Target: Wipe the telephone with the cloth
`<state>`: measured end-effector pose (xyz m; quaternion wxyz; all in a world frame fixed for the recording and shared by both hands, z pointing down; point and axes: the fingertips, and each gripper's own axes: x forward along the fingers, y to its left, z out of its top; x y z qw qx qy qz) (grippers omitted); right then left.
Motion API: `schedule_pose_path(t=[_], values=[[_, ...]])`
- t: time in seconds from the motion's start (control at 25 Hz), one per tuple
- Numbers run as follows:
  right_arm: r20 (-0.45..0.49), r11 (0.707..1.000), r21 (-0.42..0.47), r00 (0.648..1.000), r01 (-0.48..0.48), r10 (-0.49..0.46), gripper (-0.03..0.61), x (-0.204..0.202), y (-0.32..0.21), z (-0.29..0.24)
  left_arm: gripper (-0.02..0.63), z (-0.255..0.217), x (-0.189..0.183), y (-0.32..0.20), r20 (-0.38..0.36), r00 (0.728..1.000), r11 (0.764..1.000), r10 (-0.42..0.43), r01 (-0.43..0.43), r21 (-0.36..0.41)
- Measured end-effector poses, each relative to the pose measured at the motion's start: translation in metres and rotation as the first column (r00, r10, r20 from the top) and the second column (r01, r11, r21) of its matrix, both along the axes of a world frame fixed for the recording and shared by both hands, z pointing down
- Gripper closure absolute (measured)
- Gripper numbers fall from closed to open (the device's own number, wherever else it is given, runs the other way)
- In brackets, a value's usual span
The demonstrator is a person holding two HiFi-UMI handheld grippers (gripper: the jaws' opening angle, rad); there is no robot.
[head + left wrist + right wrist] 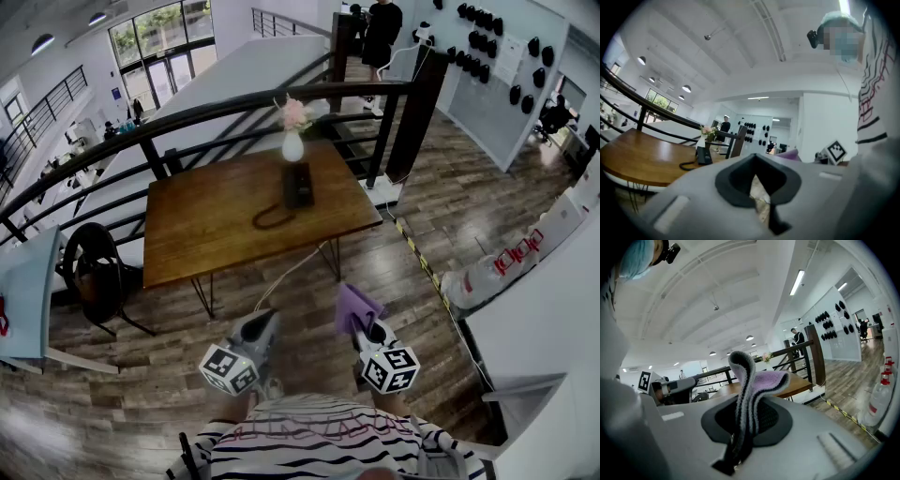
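The black telephone lies on the far right part of a wooden table, its cord looping toward me. The left gripper view shows the telephone small and far off. Both grippers are held low near my body, well short of the table. My right gripper is shut on a purple cloth, which stands up from the jaws and folds over. My left gripper is shut, and nothing is held between its jaws.
A white vase with pink flowers stands just behind the telephone. A black railing runs behind the table. A chair with a dark bag sits at the left, bottles by a white counter at the right. A person stands far back.
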<state>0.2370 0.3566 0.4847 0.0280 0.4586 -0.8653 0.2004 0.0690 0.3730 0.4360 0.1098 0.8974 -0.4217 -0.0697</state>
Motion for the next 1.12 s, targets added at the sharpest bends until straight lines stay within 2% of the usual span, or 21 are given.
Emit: schedule_pose_path(t=[0.4, 0.8, 1.0, 1.12], values=[[0.051, 1.000, 0.001, 0.998, -0.031, 0.031, 0.545, -0.057, -0.026, -0.003, 0.617, 0.003, -0.057, -0.027, -0.018, 0.999, 0.999, 0.036, -0.036, -0.001], [0.061, 0.989, -0.019, 0.987, -0.149, 0.150, 0.545, -0.119, -0.055, 0.001, 0.617, 0.013, -0.138, -0.064, -0.037, 0.994, 0.994, 0.103, -0.104, -0.023], [0.056, 0.972, -0.040, 0.971, -0.232, 0.234, 0.545, -0.131, -0.069, 0.003, 0.617, 0.019, -0.169, -0.085, -0.047, 0.989, 0.989, 0.140, -0.143, -0.047], [0.047, 0.965, -0.053, 0.965, -0.257, 0.259, 0.545, -0.132, -0.079, 0.004, 0.616, 0.022, -0.175, -0.100, -0.061, 0.987, 0.987, 0.149, -0.152, -0.056]])
